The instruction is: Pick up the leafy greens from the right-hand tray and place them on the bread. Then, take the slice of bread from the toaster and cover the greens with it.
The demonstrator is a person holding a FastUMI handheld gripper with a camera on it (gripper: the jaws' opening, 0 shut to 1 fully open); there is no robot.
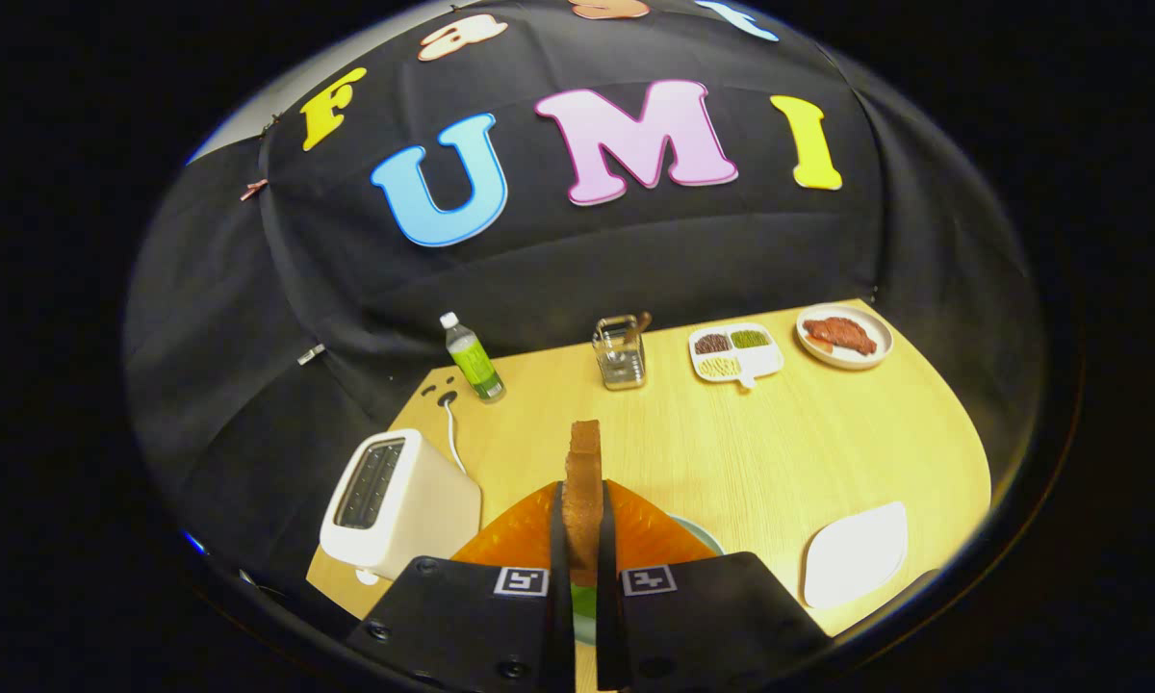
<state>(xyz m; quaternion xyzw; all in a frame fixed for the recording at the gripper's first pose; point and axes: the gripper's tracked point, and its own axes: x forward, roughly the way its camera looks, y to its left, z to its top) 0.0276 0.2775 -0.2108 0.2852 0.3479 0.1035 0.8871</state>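
Note:
My gripper (583, 539) is shut on a slice of bread (584, 481), held upright and edge-on between both fingers, its top sticking up beyond the tips. Below the fingers lies an orange mat (650, 534) with the rim of a pale green plate (701, 532) on it. A bit of leafy green (583, 602) shows in the gap under the slice. The white toaster (395, 510) stands to the left of the fingers with its slots dark. The white right-hand tray (857, 553) lies to the right of the fingers with nothing on it.
Along the far side of the wooden table (780, 452) stand a green-labelled bottle (474, 361), a metal holder (621, 354), a divided dish of grains (734, 352) and a plate with reddish meat (843, 335). The toaster's white cord (453, 433) runs toward the bottle.

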